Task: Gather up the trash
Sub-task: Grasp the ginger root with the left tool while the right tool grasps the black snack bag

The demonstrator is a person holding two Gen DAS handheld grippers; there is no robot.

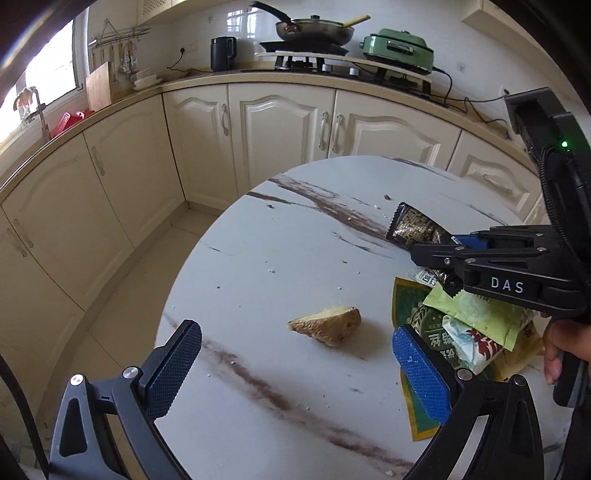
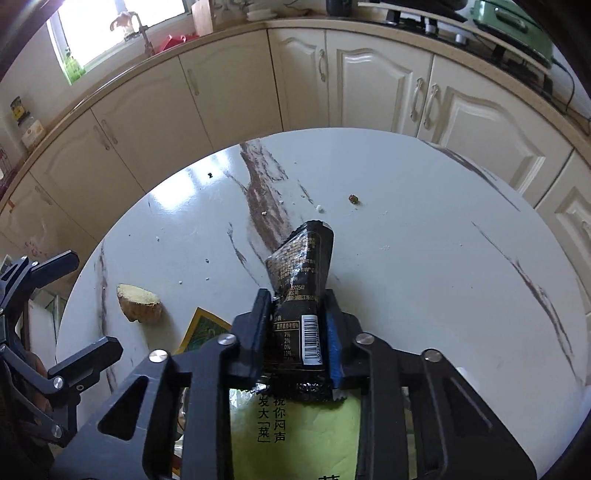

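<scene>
My right gripper (image 2: 297, 314) is shut on a black and gold snack wrapper (image 2: 301, 266) and holds it over a pile of wrappers; it shows in the left wrist view (image 1: 439, 254) with the wrapper (image 1: 413, 225) sticking out. The pile (image 1: 469, 325) has a light green packet (image 2: 295, 435) and a dark green packet (image 1: 406, 299). A piece of ginger (image 1: 327, 325) lies on the round marble table (image 1: 258, 258), also in the right wrist view (image 2: 138, 302). My left gripper (image 1: 295, 365) is open and empty, with the ginger just beyond its fingers.
Small crumbs (image 2: 354, 199) are scattered on the table. Cream kitchen cabinets (image 1: 280, 133) curve behind the table, with a stove and pan (image 1: 314, 29), a black kettle (image 1: 222, 53) and a green cooker (image 1: 399, 50) on the counter.
</scene>
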